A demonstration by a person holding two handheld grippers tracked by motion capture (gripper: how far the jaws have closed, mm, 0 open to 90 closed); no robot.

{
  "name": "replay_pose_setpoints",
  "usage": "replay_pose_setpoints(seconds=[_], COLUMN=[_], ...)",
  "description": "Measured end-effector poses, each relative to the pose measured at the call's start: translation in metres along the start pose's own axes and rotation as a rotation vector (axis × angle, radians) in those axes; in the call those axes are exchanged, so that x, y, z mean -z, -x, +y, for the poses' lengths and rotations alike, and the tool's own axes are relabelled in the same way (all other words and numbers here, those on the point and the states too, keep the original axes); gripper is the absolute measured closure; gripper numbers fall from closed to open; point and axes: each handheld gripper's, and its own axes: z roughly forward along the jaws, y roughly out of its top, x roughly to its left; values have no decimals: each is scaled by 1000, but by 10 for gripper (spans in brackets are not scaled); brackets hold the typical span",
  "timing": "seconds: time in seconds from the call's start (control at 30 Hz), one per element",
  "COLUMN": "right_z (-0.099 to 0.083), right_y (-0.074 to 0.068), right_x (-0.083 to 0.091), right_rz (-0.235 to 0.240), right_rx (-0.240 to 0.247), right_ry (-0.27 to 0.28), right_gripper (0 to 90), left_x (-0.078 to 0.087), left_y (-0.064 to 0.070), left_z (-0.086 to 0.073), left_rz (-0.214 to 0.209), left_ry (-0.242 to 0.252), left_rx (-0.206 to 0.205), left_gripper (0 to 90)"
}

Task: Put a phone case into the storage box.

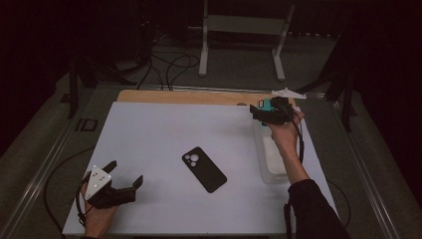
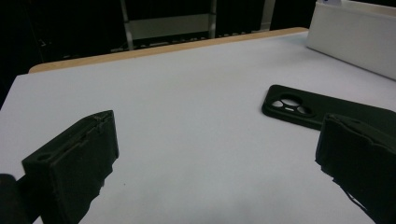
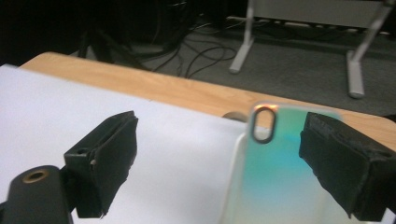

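A black phone case point(image 1: 204, 169) lies flat, camera cutout up, in the middle of the white mat point(image 1: 164, 129). My left gripper point(image 1: 125, 172) rests open at the front left, well short of it. In the left gripper view the black phone case point(image 2: 327, 112) lies ahead to the right, beyond the open left gripper point(image 2: 219, 154). My right gripper point(image 1: 263, 113) hovers open at the far right, with an iridescent teal phone case point(image 1: 263, 104) at its jaws. In the right gripper view the teal case point(image 3: 275, 172) stands upright between the wide-apart jaws of the right gripper point(image 3: 219, 158), close to the right one.
A white translucent bin point(image 1: 271, 164) sits along the mat's right side under the right hand; the same bin point(image 2: 355, 37) shows at the upper right of the left gripper view. A wooden table edge point(image 1: 189, 96) runs behind the mat. A metal stand point(image 1: 244, 30) and cables lie beyond.
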Motion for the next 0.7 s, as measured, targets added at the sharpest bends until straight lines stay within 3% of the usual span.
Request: replay_pose_setpoints(seconds=[0.03,0.23,0.7], right_z=[-2,-3,-9], right_y=[-5,-22,-42], right_x=[3,10,21], right_rz=[27,82,155], right_rx=[11,49,88], right_ry=[2,6,15], right_gripper=[112,111,108], left_x=[0,0,1], left_y=[1,0,0], left_z=[0,0,0], left_rz=[1,4,5], left_ry=[-1,-2,-2], left_rx=[-3,-3,-2], left_gripper=[0,0,0])
